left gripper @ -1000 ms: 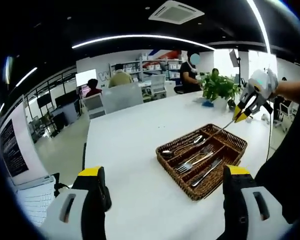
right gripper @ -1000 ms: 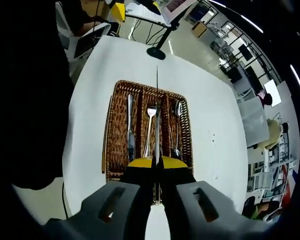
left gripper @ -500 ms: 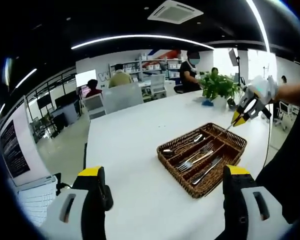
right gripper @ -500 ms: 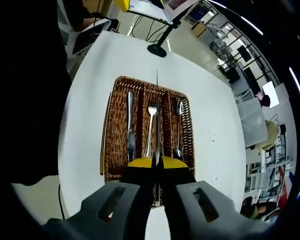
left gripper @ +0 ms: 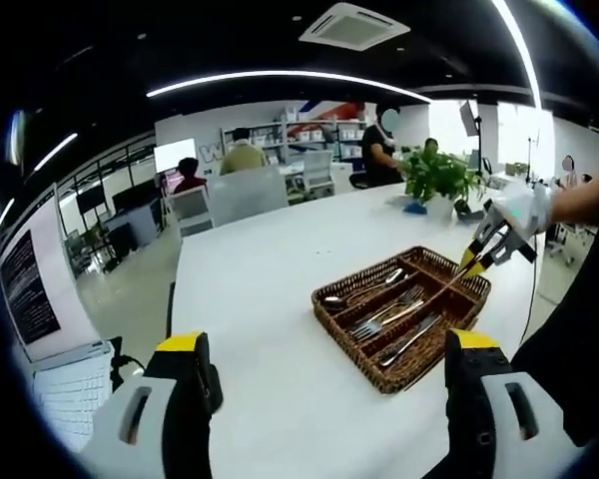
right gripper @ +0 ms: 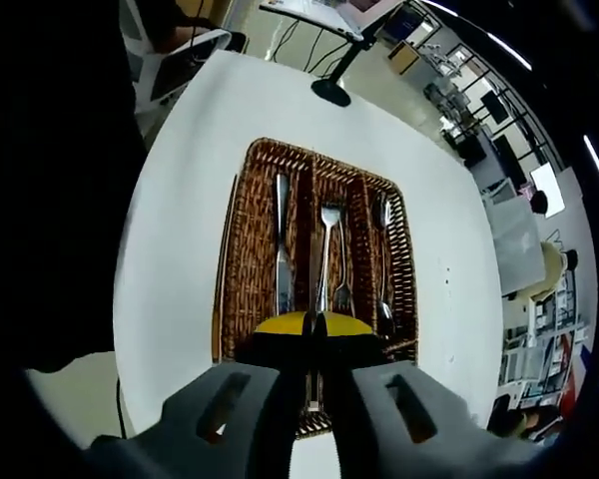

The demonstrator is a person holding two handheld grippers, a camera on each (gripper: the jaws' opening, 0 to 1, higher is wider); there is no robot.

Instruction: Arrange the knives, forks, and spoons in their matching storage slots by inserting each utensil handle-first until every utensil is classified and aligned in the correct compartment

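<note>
Right gripper [right gripper: 310, 321] holds a knife [right gripper: 310, 267] over the wicker tray [right gripper: 237, 249] on the white counter [right gripper: 180, 190].

Its yellow-tipped fingers [right gripper: 280, 324] are pinched closed on the knife, whose blade runs forward above the divider between the tray's left and middle slots. Another knife [right gripper: 283, 244] lies in the left slot, forks [right gripper: 326, 259] in the middle, spoons [right gripper: 383, 261] in the right. The left gripper [left gripper: 329, 344] hangs wide open and empty near the counter's edge, well apart from the tray [left gripper: 331, 317]; there the right gripper [left gripper: 476, 261] shows above the tray's far end.

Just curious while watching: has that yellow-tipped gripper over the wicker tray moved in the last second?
Yes. The right gripper has come down toward the wicker tray, closer to its far end.
</note>
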